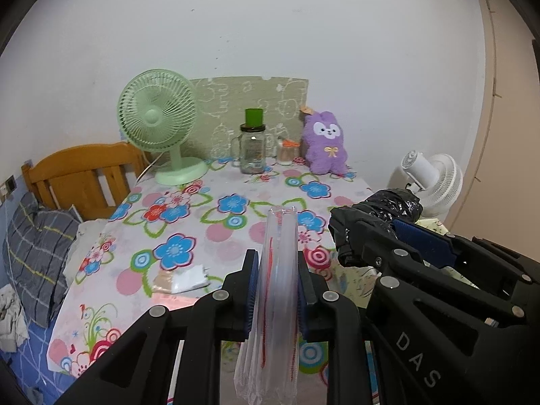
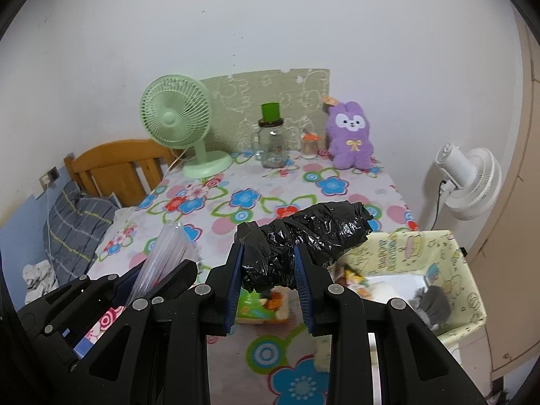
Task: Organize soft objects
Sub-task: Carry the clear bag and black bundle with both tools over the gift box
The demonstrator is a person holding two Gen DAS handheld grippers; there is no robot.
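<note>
The left gripper [image 1: 274,290] has its fingers pinched on a clear plastic bundle [image 1: 278,270]; the right gripper [image 2: 269,271] has its fingers clamped on a black plastic roll [image 2: 303,236]. Both are held above the table [image 1: 216,222] with its flowered cloth, set against a white wall. A yellow box [image 2: 449,253] sits at the right. Behind stand two fans, one green fan [image 1: 158,121] and one white fan [image 2: 472,179], one jar [image 1: 253,148] and one purple plush [image 1: 325,141]. A bed [image 1: 37,236] lies to the left.
</note>
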